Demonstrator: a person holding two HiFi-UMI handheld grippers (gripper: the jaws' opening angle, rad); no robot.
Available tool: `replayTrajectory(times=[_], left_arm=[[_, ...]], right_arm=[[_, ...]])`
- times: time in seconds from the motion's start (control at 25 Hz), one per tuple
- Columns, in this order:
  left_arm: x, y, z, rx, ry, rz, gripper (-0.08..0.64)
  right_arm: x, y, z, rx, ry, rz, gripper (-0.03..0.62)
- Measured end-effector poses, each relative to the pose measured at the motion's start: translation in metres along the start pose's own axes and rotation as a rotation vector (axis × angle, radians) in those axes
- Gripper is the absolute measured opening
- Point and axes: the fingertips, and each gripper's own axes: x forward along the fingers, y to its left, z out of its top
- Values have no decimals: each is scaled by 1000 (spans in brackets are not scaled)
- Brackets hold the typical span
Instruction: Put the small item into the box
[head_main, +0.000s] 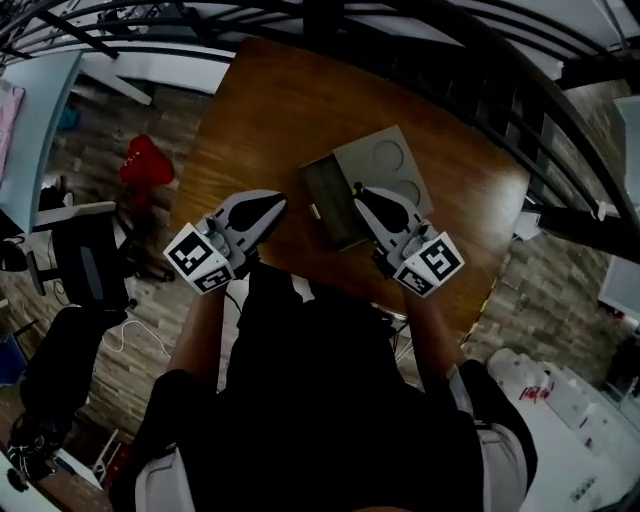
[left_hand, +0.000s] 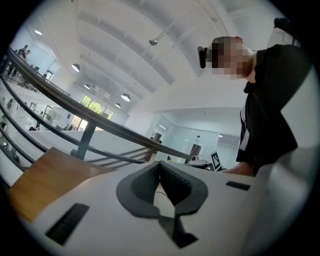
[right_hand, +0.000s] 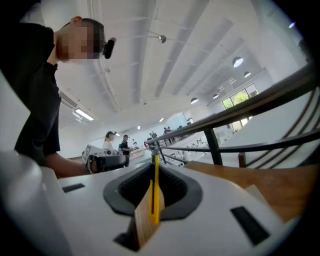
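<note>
Our L gripper (left_hand: 160, 172) is at the near edge of the wooden table (head_main: 260, 110), jaws pressed together. R gripper (right_hand: 154, 169) pinches the small item (right_hand: 154, 200), a thin wood-and-yellow piece seen edge-on, tips over the open box (head_main: 322, 190).

Your left side of the tabletop (head_main: 250, 120) lies bare; the box (head_main: 335, 205) and the railing (head_main: 480, 70) beyond crowd your right.

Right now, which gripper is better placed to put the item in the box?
Right: the right gripper holds the yellow item at the box; the left gripper is shut, empty, farther off.
</note>
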Motion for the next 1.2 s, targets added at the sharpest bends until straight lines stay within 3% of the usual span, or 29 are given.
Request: replayTrajectory(times=[0.2,0.36,0.56,0.64,0.92,1.2], left_arm=[[-7,21,-36,-72,60,-114,15],[-10,39,-52,-113,97,-146,15],[-15,57,-69,-152,104,-173,15],[-15,62,-75,-169,105,-180,15],[-16,64,-91,-203,120,-209,15],[-22,65,-93,-233,93,-227,15]], right_arm=[[24,3,-35,-34,77,-98,61],[39,0,-61,-69,159,-157,60],[48,-6,-105,-276,383,-224,60],[51,-12,-118,-303,447,-254,60],[49,-29,-157,-196,539,-340,60],[51,-40,-185,-175,623,-389,60]])
